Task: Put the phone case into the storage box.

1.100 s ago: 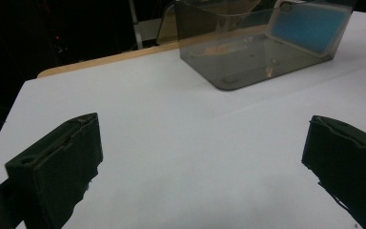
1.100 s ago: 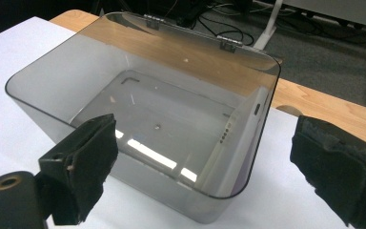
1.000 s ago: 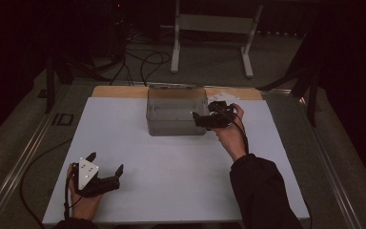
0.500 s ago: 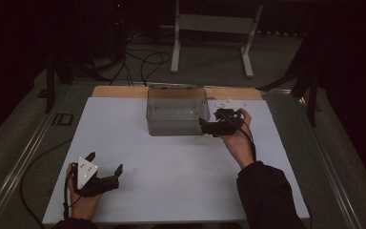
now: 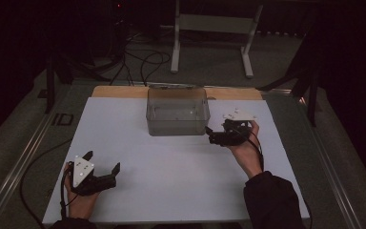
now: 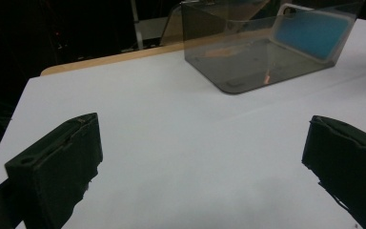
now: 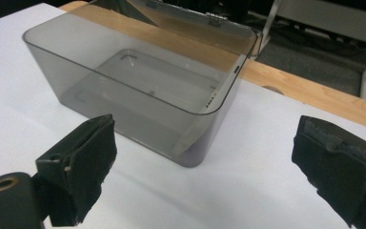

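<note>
Clear box (image 5: 177, 111) upper centre, long axis across frame — right gripper (image 5: 218, 137) just beside its right end, jaws wide, empty; left gripper (image 5: 100, 168) lower left, wide.

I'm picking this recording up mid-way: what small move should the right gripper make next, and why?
Probably ease the right gripper forward so its open jaws straddle the near right wall of the clear bin. The bin's corner sits just ahead between the jaws in the right gripper view, nothing is held, and the left gripper rests open far back on the white table.
</note>
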Available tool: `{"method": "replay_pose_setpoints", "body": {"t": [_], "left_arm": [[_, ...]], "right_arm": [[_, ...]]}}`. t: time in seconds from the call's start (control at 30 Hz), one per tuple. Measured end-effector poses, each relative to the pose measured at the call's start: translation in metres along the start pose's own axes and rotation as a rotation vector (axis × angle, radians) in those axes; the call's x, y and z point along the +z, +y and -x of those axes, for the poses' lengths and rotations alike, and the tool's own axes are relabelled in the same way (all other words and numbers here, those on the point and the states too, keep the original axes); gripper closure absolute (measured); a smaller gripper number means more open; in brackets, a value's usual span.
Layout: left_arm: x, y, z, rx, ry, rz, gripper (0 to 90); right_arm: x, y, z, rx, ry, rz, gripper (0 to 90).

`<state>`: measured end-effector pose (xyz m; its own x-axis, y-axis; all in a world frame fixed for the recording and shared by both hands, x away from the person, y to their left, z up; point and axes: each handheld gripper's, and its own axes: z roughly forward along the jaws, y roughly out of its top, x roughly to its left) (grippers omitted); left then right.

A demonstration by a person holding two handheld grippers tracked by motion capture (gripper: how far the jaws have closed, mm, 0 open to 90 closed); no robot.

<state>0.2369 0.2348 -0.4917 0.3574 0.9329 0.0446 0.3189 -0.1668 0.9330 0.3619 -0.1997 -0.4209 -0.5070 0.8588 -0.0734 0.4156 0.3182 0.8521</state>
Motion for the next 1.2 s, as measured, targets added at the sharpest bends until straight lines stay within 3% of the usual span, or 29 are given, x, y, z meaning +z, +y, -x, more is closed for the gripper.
{"method": "replay_pose_setpoints", "body": {"t": [0.27,0.33,0.6,0.77,1.03,1.07,1.1,1.2], "left_arm": [[-0.001,0.003,-0.003,-0.003,-0.016,-0.003,0.5],[-0.001,0.003,-0.004,-0.004,-0.020,-0.005,0.5],[-0.001,0.005,-0.006,-0.013,-0.028,0.000,0.6],[-0.001,0.005,-0.007,-0.017,-0.032,0.002,0.6],[-0.002,0.005,-0.007,-0.015,-0.039,0.014,0.5],[-0.002,0.005,-0.007,-0.012,-0.040,0.015,0.5],[-0.002,0.006,-0.007,-0.011,-0.042,0.016,0.5],[-0.003,0.006,-0.007,-0.007,-0.046,0.019,0.5]], "right_arm": [[-0.013,-0.015,0.002,0.007,-0.007,-0.007,7.9],[-0.020,-0.022,0.000,-0.028,-0.033,-0.020,7.9],[-0.036,-0.031,-0.005,-0.069,-0.030,0.010,8.0],[-0.039,-0.047,0.002,-0.020,-0.026,0.022,8.0],[-0.049,-0.065,0.007,0.013,-0.013,0.047,8.0],[-0.050,-0.067,0.007,0.014,-0.010,0.058,8.0],[-0.055,-0.073,0.007,0.028,0.003,0.110,8.0],[-0.060,-0.082,0.008,0.041,0.001,0.127,8.0]]}}
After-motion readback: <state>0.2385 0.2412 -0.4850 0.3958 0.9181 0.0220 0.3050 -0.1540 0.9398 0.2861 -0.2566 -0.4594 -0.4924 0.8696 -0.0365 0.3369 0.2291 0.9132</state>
